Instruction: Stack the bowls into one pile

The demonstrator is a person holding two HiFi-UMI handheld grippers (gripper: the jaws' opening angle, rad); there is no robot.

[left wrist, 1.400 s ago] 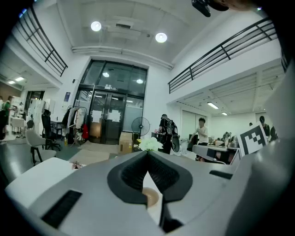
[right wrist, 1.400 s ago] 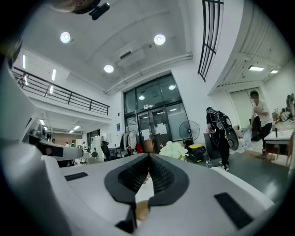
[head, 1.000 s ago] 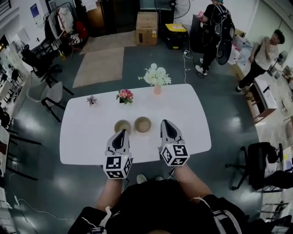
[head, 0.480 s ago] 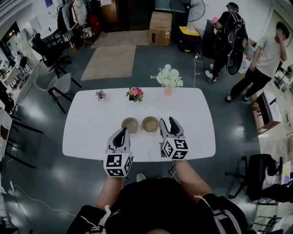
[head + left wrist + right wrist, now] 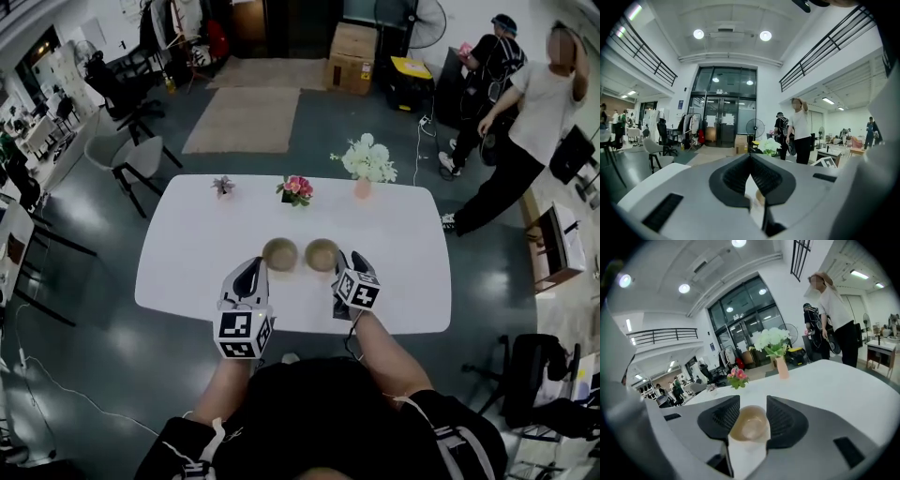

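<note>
Two tan bowls stand side by side on the white table (image 5: 192,244): the left bowl (image 5: 280,252) and the right bowl (image 5: 322,254). My right gripper (image 5: 349,258) hovers low, just right of the right bowl. In the right gripper view that bowl (image 5: 751,423) shows between the jaws of the right gripper (image 5: 753,400), which are wide apart and closing, pads not pressing on it. My left gripper (image 5: 253,267) is shut and empty, just in front of and left of the left bowl. In the left gripper view the left gripper (image 5: 750,157) has its tips together, and a sliver of bowl (image 5: 760,197) shows below them.
At the table's far edge stand a vase of white flowers (image 5: 366,161), a pot of pink flowers (image 5: 297,187) and a small plant (image 5: 223,184). Two people (image 5: 525,122) stand on the floor at the far right. Chairs (image 5: 131,155) are at the left.
My right gripper has come down toward the table beside the right bowl, and its jaws have gone from shut to open. The left gripper has edged forward toward the left bowl.
</note>
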